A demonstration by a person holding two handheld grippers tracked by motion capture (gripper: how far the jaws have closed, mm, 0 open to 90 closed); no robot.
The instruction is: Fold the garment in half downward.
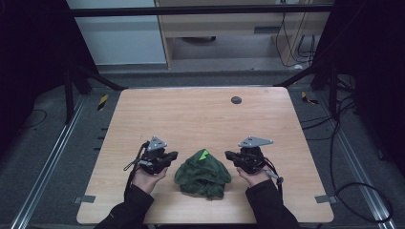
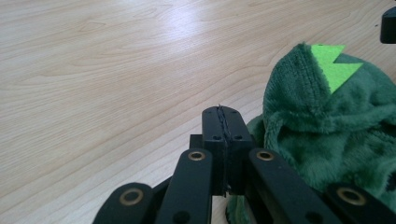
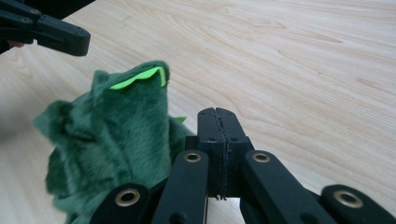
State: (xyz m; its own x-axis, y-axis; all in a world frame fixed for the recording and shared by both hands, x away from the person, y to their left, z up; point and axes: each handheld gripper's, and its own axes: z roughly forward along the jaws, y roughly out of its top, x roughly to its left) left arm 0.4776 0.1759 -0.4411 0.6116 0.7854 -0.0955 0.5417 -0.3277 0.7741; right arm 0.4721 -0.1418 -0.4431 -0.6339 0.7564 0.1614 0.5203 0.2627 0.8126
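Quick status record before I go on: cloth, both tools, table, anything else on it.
cloth: green fleece garment with a bright green spike, crumpled in a heap near the table's front edge
left tool: shut, empty, beside the cloth on its left, apart from it
right tool: shut, empty, beside the cloth on its right, apart from it
table: light wood top
other: small dark round spot near the far edge
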